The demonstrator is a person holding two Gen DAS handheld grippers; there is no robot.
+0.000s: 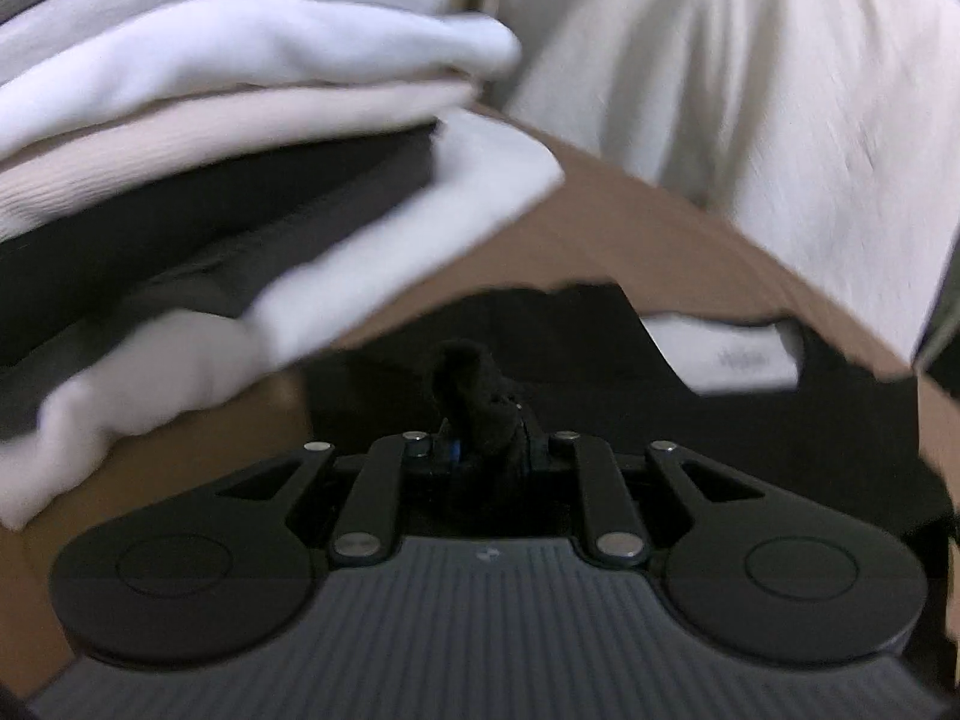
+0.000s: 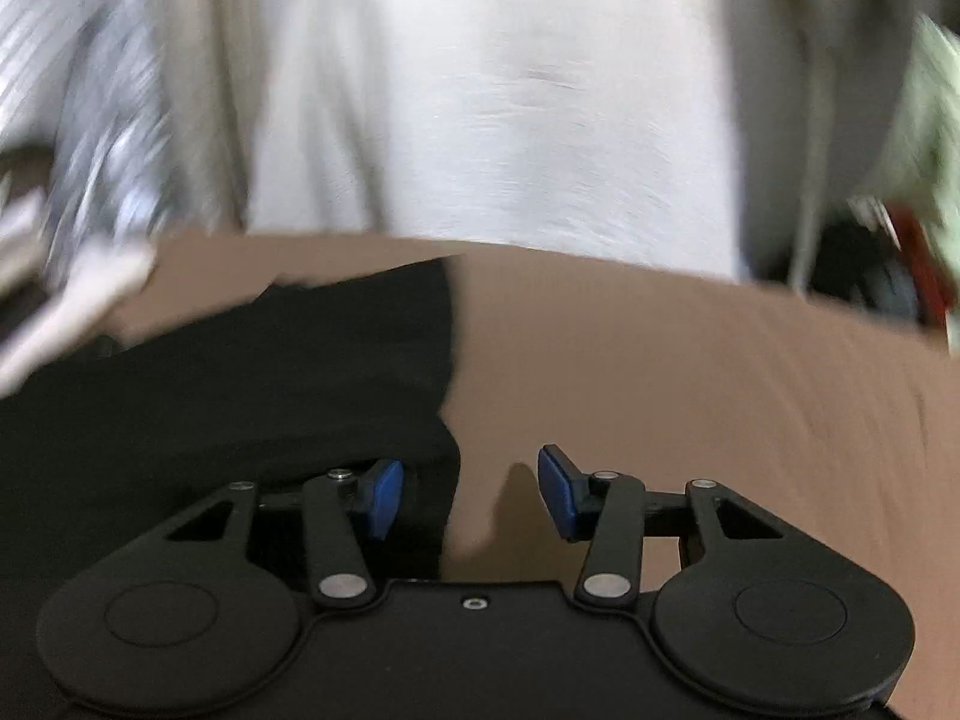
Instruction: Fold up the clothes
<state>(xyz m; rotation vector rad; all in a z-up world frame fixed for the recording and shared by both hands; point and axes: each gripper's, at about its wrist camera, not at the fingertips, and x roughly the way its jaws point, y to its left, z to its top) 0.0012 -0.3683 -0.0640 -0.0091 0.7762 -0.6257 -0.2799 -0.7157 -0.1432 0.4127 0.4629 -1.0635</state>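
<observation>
So the left gripper [image 1: 480, 420] has its jaws pinched tight on a bunched-up wad of the black garment [image 1: 750, 420], and the fabric sticks up between the fingers like a little tuft. The rest of that garment lies spread on the brown table [image 1: 630, 228] in front of the gripper, reaching toward the table's far edge, where a white label patch [image 1: 738, 354] shows on it.

On the left side of the table, close to its far corner, there's a stack of folded clothes [image 1: 240, 150]: white and cream layers with dark grey ones sandwiched in between (pretty blurry, so I can't count the pieces). Its lowest white layer comes right up beside the black garment.

Over in the right wrist view, the right gripper [image 2: 468, 498] has its blue pads [image 2: 561, 492] standing apart with nothing pressed between them. The left-hand pad sits right at the edge of the black garment, while the other one is over bare table. Beyond the far edge of the table hangs a big white cloth [image 2: 492, 120], and some red and green stuff off to the right is too smeared to identify.
</observation>
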